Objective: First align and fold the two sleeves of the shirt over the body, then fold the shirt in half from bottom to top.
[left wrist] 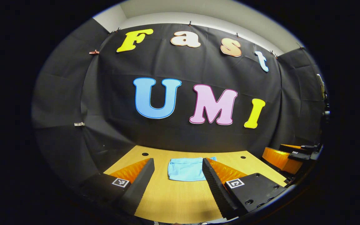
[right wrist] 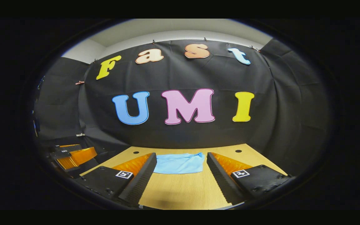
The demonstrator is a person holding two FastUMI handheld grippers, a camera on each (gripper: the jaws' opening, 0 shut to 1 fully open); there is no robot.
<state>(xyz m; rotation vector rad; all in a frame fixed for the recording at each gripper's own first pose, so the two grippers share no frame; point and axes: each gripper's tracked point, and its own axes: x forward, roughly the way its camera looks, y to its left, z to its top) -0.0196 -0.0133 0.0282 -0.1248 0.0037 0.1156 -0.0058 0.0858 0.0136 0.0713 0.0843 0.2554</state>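
A light blue shirt (left wrist: 187, 169) lies on the wooden desk (left wrist: 180, 200), already a compact folded rectangle near the far edge by the booth's black cloth wall. You hold both tongs raised and back from it. In the left gripper view, your left tongs (left wrist: 178, 178) are spread wide with nothing between them, the shirt well beyond their tips. In the right gripper view, your right tongs (right wrist: 181, 175) are likewise spread and empty, framing the shirt (right wrist: 180, 163) from a distance. The fold looks finished, so the risk is disturbance: lowering either tongs forward could snag an edge and drag layers apart. One far corner looks slightly lifted and could spring open if nudged.
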